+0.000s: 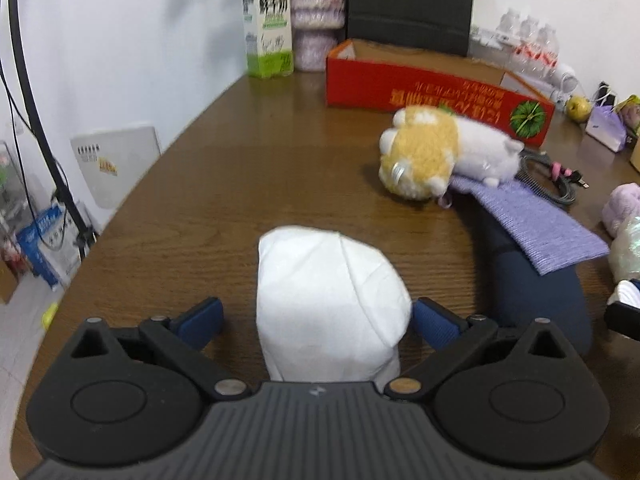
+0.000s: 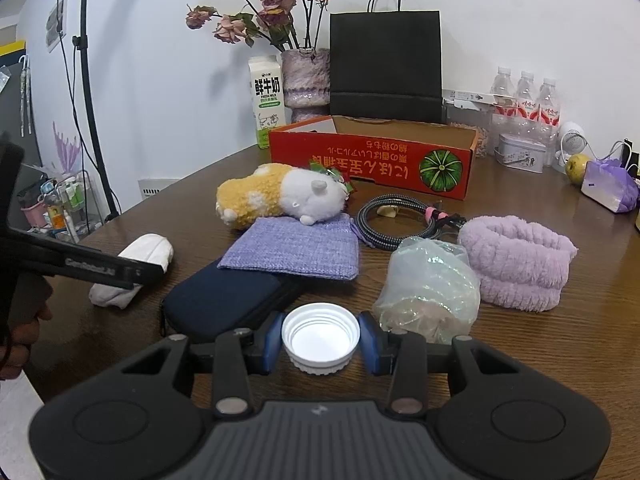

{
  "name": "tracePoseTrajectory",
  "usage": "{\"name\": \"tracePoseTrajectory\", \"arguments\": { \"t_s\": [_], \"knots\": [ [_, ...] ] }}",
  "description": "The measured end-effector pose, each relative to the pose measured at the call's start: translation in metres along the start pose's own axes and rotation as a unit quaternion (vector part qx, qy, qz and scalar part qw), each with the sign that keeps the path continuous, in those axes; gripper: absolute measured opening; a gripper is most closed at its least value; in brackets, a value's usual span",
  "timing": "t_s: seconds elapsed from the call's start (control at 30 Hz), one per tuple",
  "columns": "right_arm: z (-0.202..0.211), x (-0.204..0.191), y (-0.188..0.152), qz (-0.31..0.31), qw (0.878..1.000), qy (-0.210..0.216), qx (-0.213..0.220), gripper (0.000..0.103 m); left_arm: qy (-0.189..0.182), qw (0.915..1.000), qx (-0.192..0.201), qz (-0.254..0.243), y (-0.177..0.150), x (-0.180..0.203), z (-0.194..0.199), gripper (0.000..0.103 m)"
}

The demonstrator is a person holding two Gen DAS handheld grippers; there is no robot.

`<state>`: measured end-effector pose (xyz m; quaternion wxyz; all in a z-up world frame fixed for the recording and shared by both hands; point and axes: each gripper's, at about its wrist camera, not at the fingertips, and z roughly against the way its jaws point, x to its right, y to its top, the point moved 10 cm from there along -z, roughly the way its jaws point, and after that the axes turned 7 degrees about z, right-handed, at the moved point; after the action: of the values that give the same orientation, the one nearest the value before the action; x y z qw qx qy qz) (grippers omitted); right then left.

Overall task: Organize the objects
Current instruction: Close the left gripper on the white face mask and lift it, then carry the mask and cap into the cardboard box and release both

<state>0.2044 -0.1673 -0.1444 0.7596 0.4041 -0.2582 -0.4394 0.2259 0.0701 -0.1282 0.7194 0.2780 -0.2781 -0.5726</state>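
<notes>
My left gripper (image 1: 316, 320) is open around a white folded cloth bundle (image 1: 328, 304) lying on the brown table; its blue pads stand either side, the right one touching. The bundle also shows in the right wrist view (image 2: 136, 260), with the left gripper (image 2: 156, 270) over it. My right gripper (image 2: 320, 338) is shut on a white plastic bottle cap (image 2: 320, 338), open side up. A red cardboard box (image 2: 372, 160) stands open at the back. A yellow-and-white plush toy (image 2: 280, 196) lies on a purple knitted pouch (image 2: 296, 252).
A navy case (image 2: 224, 300), a crumpled plastic bag (image 2: 432, 288), a lilac fluffy band (image 2: 520, 260) and a coiled cable (image 2: 396, 224) lie ahead. A milk carton (image 2: 266, 100), a vase (image 2: 306, 76), a black bag (image 2: 386, 68) and bottles (image 2: 524, 100) line the wall.
</notes>
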Motion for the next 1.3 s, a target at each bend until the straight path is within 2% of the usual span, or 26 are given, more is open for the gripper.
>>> {"name": "tracePoseTrajectory", "arguments": {
  "t_s": [0.4, 0.47, 0.5, 0.53, 0.57, 0.63, 0.77, 0.87, 1.13, 1.3],
  "knots": [
    [0.004, -0.002, 0.001, -0.001, 1.0, -0.001, 0.005, 0.039, -0.007, 0.9999, 0.003, -0.013, -0.001, 0.003, 0.001, 0.101],
    [0.006, -0.001, 0.0, -0.002, 1.0, -0.002, 0.005, 0.039, -0.012, 0.9998, 0.005, -0.017, -0.002, 0.005, 0.003, 0.097],
    [0.007, -0.001, 0.001, -0.002, 1.0, -0.003, 0.006, 0.039, -0.017, 0.9996, 0.005, -0.021, -0.002, 0.007, 0.005, 0.09],
    [0.009, -0.001, 0.001, -0.002, 1.0, -0.004, 0.007, 0.039, -0.024, 0.9994, 0.007, -0.025, -0.002, 0.01, 0.007, 0.075],
    [0.01, -0.001, 0.001, -0.002, 1.0, -0.005, 0.009, 0.039, -0.027, 0.9992, 0.011, -0.028, -0.002, 0.012, 0.011, 0.069],
    [0.013, -0.002, 0.0, -0.004, 1.0, -0.006, 0.011, 0.039, -0.037, 0.9987, 0.014, -0.031, -0.006, 0.018, 0.017, 0.066],
    [0.019, -0.003, -0.004, -0.008, 1.0, -0.01, 0.013, 0.039, -0.041, 0.9974, 0.058, -0.013, -0.018, 0.02, 0.04, 0.059],
    [0.026, -0.004, -0.007, -0.006, 1.0, -0.014, 0.016, 0.039, -0.053, 0.9965, 0.064, 0.005, -0.026, 0.021, 0.056, 0.054],
    [0.051, -0.015, -0.005, 0.003, 0.999, -0.016, 0.039, 0.039, -0.072, 0.9926, 0.098, -0.008, -0.027, 0.031, 0.091, 0.04],
    [0.06, -0.015, 0.002, 0.005, 0.999, -0.02, 0.048, 0.039, -0.086, 0.9897, 0.113, -0.016, -0.021, 0.042, 0.106, 0.038]
  ]
}}
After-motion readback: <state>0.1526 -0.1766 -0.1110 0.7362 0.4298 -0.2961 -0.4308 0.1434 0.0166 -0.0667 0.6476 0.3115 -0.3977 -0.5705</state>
